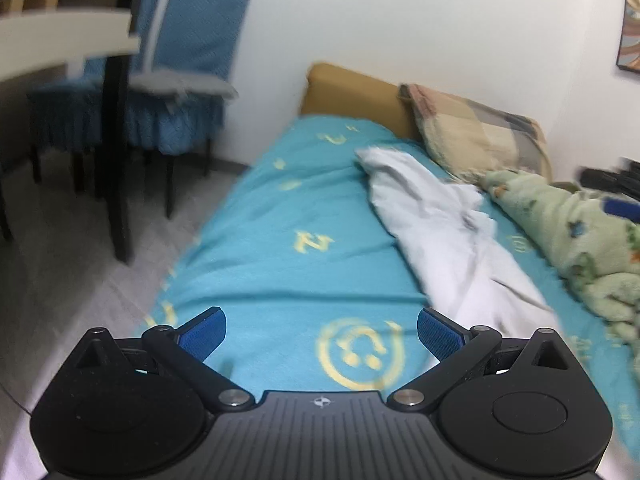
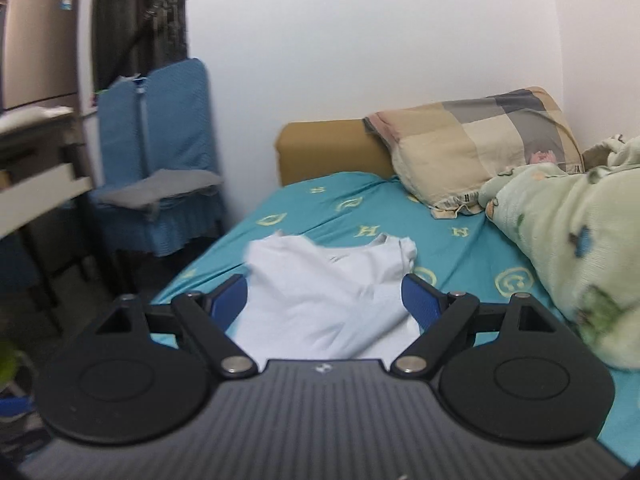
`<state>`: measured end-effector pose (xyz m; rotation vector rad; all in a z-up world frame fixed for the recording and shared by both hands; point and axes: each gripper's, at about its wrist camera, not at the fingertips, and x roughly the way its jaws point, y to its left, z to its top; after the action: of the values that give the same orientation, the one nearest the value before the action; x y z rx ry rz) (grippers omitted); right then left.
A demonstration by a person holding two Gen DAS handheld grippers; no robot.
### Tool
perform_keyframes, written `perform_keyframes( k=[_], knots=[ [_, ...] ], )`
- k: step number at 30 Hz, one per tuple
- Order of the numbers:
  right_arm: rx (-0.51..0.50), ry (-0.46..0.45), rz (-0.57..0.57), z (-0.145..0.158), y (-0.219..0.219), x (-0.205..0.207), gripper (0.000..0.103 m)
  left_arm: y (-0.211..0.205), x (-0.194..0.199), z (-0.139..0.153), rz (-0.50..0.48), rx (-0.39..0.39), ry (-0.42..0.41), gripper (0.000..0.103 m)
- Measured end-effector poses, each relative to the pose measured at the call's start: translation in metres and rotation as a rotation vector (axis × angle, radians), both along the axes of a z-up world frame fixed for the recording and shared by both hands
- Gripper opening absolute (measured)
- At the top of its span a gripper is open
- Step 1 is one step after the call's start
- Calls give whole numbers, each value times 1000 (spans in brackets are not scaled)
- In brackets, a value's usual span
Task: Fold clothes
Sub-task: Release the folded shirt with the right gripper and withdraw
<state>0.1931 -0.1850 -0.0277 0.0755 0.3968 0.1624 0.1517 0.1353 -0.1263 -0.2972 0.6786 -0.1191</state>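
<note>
Setting: a bed [image 2: 304, 208] in a turquoise patterned sheet, pillow [image 2: 476, 148] at upper right.
Garment: a white shirt [image 2: 328, 292] lies rumpled at centre frame, long axis running toward the headboard.
Right gripper [image 2: 325, 298]: fingers spread wide, empty, directly over the shirt, nearer.
Left gripper [image 1: 321, 334]: fingers wide apart, empty; shirt to its right.

White garment's [image 2: 320, 300] near edge behind gripper body

Bare sheet [image 1: 280, 272] left of shirt [image 1: 452, 240]; quilt [image 1: 580, 240] crowds right.
</note>
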Motion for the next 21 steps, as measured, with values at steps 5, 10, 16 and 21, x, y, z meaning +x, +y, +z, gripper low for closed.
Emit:
perform_keyframes(
  k=[5, 10, 16, 21],
  knots=[
    [36, 48, 1, 25, -9, -115, 86, -4, -15, 5, -25, -96, 89, 103],
    [107, 62, -56, 23, -33, -197, 86, -7, -39, 0, -6, -120, 187, 101],
    [198, 107, -147, 11, -66, -232, 85, -8, -58, -12, 36, -81, 282, 96],
    [271, 136, -170, 4, -82, -232, 85, -17, -62, -20, 70, 16, 302, 45]
  ],
)
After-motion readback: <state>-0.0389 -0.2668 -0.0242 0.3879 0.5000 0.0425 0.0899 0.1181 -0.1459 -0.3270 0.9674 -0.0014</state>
